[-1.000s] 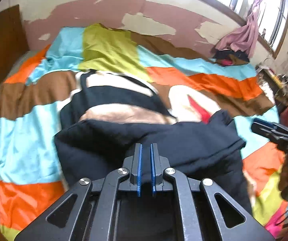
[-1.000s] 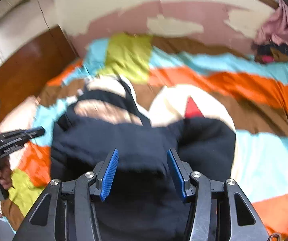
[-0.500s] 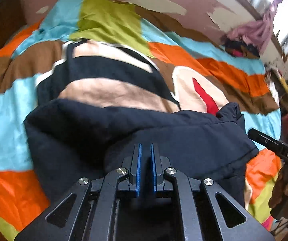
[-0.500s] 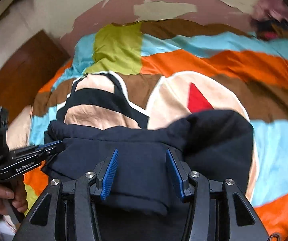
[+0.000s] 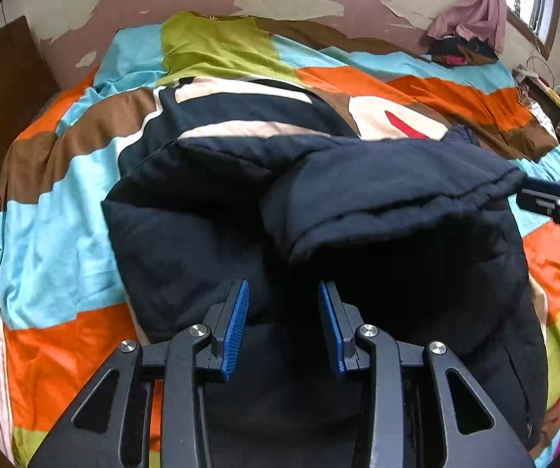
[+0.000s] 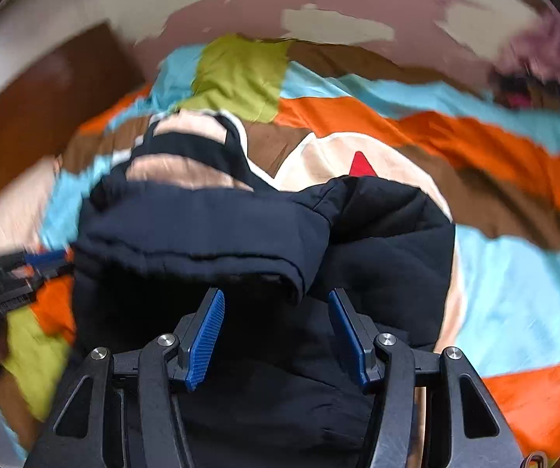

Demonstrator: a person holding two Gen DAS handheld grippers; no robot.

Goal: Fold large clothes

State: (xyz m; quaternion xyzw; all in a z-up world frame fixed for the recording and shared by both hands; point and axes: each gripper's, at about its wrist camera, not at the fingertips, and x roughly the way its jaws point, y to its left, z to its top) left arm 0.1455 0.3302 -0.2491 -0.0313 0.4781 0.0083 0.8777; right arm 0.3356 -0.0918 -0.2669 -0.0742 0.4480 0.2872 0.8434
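Note:
A dark navy padded jacket lies on the bed, its upper part folded over into a thick roll across the middle. My left gripper hovers over the jacket's near part. Its jaws are opening, and dark fabric lies under the gap without touching the blue pads. My right gripper sits just behind the folded roll, jaws also opening, its pads clear of the cloth. Each gripper shows at the edge of the other's view: the right gripper and the blurred left gripper.
The jacket rests on a patchwork bedspread of blue, orange, brown and green. A wooden headboard stands at the left and a peeling wall behind. Pink cloth hangs by the window over a pile of clothes. A cluttered table is at the far right.
The left jaws were shut on the jacket fabric and have now parted, letting it go. Both grippers have sunk towards the bed, and the folded part has settled onto the jacket.

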